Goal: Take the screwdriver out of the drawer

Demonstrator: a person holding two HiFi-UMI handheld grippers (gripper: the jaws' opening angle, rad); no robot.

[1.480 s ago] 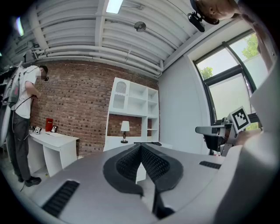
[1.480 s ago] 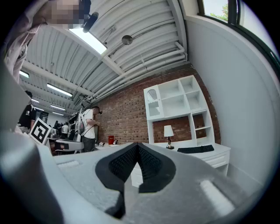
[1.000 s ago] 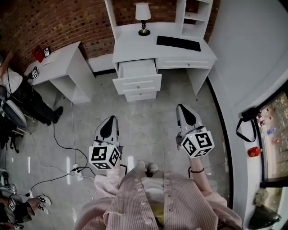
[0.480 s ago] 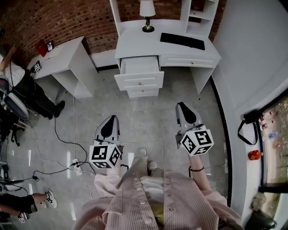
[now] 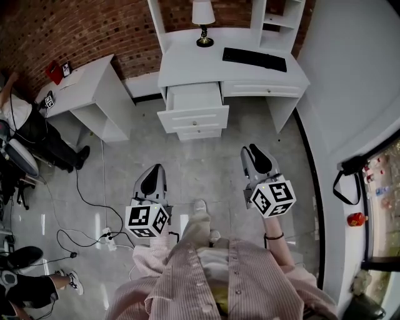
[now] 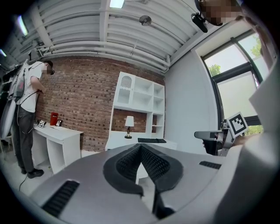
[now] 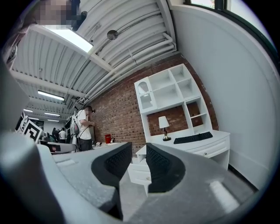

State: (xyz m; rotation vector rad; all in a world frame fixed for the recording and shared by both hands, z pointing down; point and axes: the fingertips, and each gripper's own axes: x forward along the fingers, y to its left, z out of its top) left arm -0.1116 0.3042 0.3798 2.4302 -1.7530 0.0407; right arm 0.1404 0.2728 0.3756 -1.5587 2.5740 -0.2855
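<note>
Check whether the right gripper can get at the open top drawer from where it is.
Probably not yet: the right gripper, its jaws just opening with nothing between, hangs well short of the drawer across the floor. Nothing blocks the way; stepping closer should do.

Head view looks steeply down; both gripper views face the desk (image 5: 187, 62).

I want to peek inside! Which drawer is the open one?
Look at the white desk against the brick wall, the one with the lamp and black keyboard. Under its left side is a stack of drawers. The open drawer is the top one, pulled out while the others are shut.
</note>
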